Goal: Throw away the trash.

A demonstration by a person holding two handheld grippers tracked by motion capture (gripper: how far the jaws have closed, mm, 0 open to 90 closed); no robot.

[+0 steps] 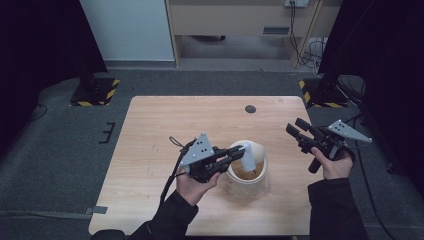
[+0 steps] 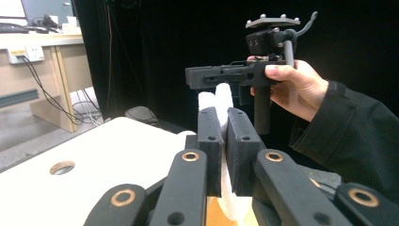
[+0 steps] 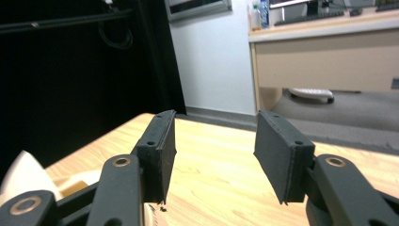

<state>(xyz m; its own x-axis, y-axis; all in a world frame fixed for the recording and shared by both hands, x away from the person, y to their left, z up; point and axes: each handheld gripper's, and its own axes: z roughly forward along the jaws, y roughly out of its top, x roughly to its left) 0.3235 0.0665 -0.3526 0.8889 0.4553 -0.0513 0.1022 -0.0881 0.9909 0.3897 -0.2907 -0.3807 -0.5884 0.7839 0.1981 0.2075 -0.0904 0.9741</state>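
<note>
White scoop handle [image 1: 247,156] is pinched tight in the left gripper [image 1: 239,151], over the powder jar [image 1: 247,176] near the table's [image 1: 150,125] front edge; a tilt may spill powder. Right gripper [image 1: 293,128] hangs half-open, empty, seemingly beyond the right edge.

Black sleeves [image 1: 334,210], black grippers [image 1: 231,156] — grey plates

High view overhead; claw views close, sharing table [image 1: 150,130].
</note>
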